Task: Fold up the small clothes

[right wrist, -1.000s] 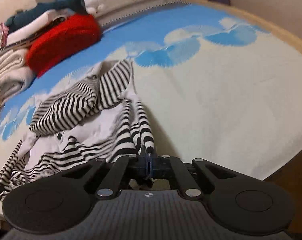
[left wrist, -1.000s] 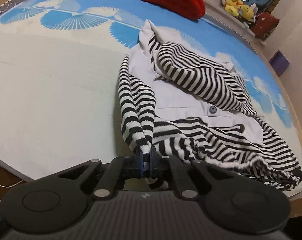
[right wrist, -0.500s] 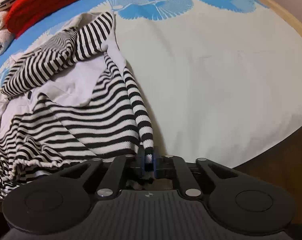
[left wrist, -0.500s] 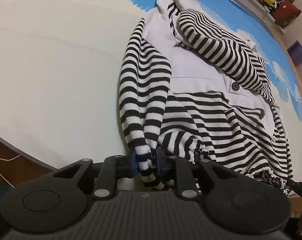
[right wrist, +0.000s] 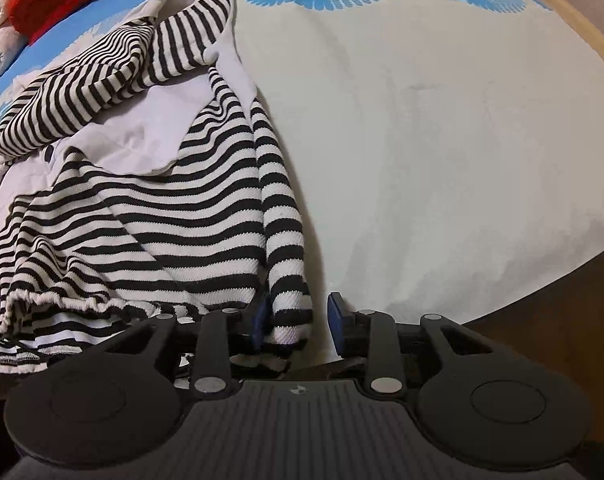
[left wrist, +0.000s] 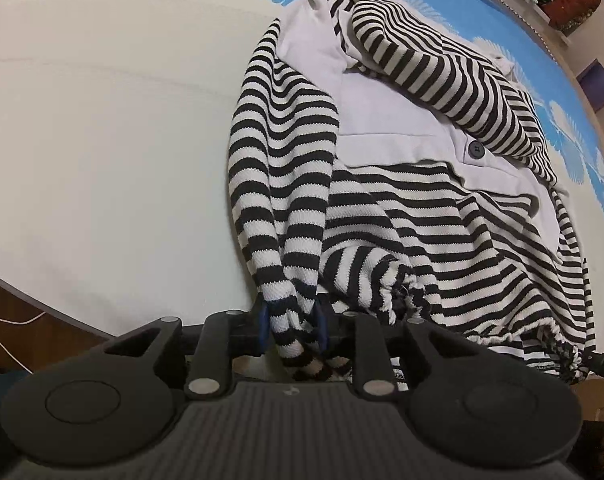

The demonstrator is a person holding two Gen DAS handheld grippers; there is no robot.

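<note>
Both grippers – left (left wrist: pixel 292 322), right (right wrist: pixel 300 320) – have just been opening, jaws apart around striped garment (left wrist: pixel 401 216) cuffs; sleeves may slide off bed (right wrist: pixel 441 140) edge.

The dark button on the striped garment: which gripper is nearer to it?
Probably left. From the left gripper the button shows clearly up the garment; from the right gripper it lies far across, half hidden.
</note>
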